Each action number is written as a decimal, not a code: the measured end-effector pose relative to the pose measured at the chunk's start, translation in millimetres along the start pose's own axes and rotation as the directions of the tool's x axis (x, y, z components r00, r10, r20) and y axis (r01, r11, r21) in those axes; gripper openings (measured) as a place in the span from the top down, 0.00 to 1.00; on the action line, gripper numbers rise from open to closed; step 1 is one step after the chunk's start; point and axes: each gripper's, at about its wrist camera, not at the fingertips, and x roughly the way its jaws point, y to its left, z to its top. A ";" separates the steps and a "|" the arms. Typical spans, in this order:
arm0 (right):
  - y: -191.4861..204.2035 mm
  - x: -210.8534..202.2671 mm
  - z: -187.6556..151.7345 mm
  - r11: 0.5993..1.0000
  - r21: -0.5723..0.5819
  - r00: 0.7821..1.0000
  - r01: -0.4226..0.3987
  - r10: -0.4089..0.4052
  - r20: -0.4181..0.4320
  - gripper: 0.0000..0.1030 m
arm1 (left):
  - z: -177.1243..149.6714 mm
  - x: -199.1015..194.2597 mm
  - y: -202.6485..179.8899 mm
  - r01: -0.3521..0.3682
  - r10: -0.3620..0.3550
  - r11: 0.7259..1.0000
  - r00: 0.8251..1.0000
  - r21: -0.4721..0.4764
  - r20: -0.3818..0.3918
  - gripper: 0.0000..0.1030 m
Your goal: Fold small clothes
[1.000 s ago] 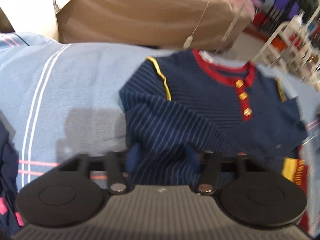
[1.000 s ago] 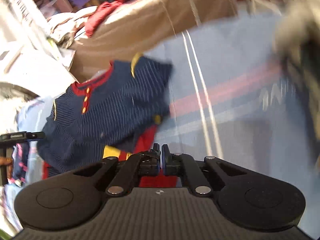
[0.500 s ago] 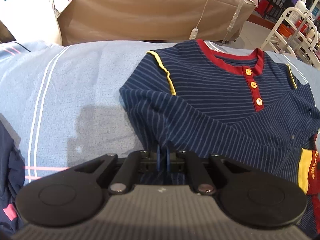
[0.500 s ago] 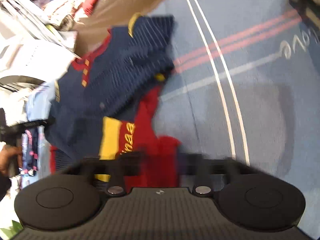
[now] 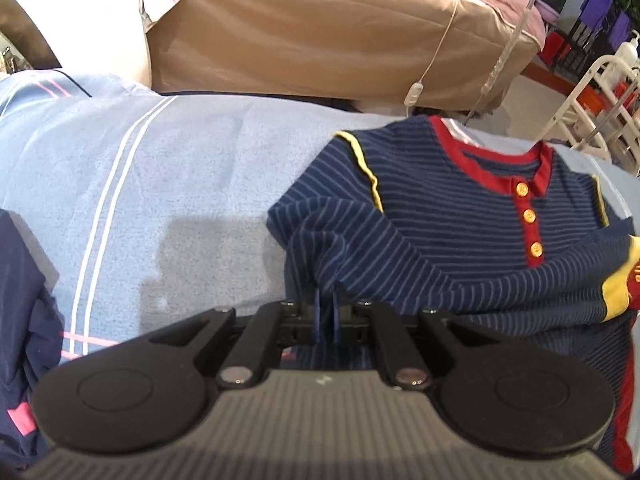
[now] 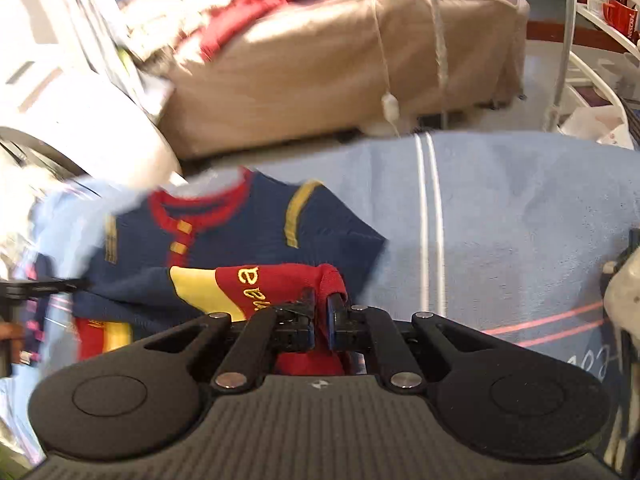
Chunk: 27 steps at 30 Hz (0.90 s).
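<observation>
Left of the striped shirt (image 5: pixel 460 240) there's plenty of bare blue blanket (image 5: pixel 180 184), and the shirt's collar sits right at the blanket's far edge. The left gripper (image 5: pixel 326 312) is pinching the shirt's navy hem, fingers nearly together. Over at the shirt's right side, the right gripper (image 6: pixel 320 312) is clamped on its red hem corner.

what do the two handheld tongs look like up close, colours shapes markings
Both look alike. The left tongs and right tongs have a grey ribbed body with a small pale logo mark, two round matte black discs at the sides, black linkage arms with silver pivot pins, and narrow blue pads at the tips. No cables or sleeves show.
</observation>
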 end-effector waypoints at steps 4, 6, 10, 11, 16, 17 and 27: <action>-16.3 32.1 -2.5 0.996 0.078 0.998 0.051 -0.048 -0.038 0.87 | 2.0 -0.4 5.3 -0.047 0.049 0.996 0.999 -0.078 0.019 0.83; -19.0 37.9 -1.7 0.991 0.093 0.995 0.094 -0.092 -0.023 0.54 | 4.8 -10.9 8.4 -0.053 0.059 0.993 0.997 -0.103 0.053 0.80; -4.8 21.4 -5.8 0.980 0.004 0.980 0.198 -0.198 0.034 0.09 | 18.4 -39.4 8.7 -0.049 0.056 0.998 0.984 -0.047 0.167 0.62; -0.9 14.7 -6.7 0.985 -0.008 0.983 0.175 -0.174 0.063 0.09 | 25.9 -39.6 5.2 -0.033 0.033 0.999 0.986 -0.003 0.161 0.60; 18.2 5.9 -9.5 0.999 -0.023 0.996 0.047 -0.045 0.081 0.08 | 50.5 -10.4 -10.7 -0.014 0.011 0.995 0.999 0.097 0.031 0.56; 22.1 5.2 -12.6 0.999 -0.026 0.996 0.033 -0.031 0.089 0.08 | 51.9 -4.1 -10.7 -0.021 0.020 0.996 1.000 0.084 0.014 0.58; 14.5 -4.3 -39.5 0.995 0.096 0.998 0.014 -0.020 0.064 0.09 | 53.7 8.2 3.5 -0.113 0.112 0.993 0.991 0.015 0.079 0.98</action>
